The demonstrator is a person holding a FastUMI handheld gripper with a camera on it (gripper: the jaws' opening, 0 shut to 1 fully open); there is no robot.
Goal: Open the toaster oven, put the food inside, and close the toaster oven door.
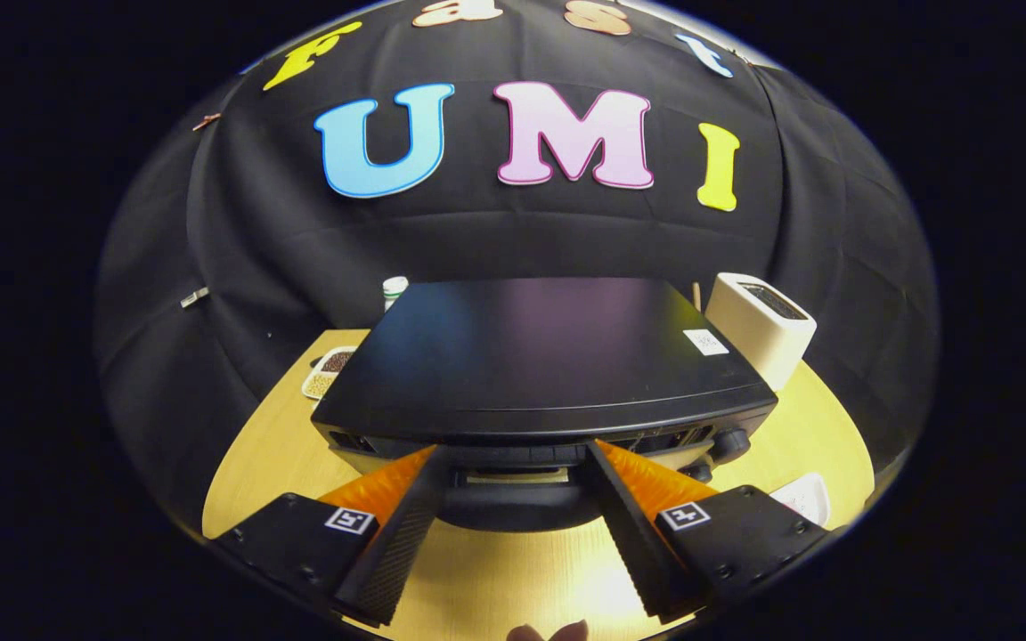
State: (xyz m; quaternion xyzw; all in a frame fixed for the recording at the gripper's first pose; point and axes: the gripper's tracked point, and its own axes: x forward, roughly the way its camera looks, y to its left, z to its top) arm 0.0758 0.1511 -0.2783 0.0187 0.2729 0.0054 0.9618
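A black toaster oven [531,356] stands on a wooden table [281,445], seen from above and in front. Its top panel faces me, and control knobs [731,442] show on the right of its front. The dark curved door handle [513,507] lies just under the oven's front top edge. My gripper [513,450] is open, its fingers spread wide to either side of the handle with their tips up against the front edge. Neither finger presses on the handle. Whether the door is open a crack I cannot tell.
A white slot toaster [758,325] stands behind the oven on the right. Behind it on the left are a small tray of grains [326,369] and a white bottle [394,287]. A white dish edge [805,496] shows by the right finger. A person's fingertips [549,632] show beneath the gripper.
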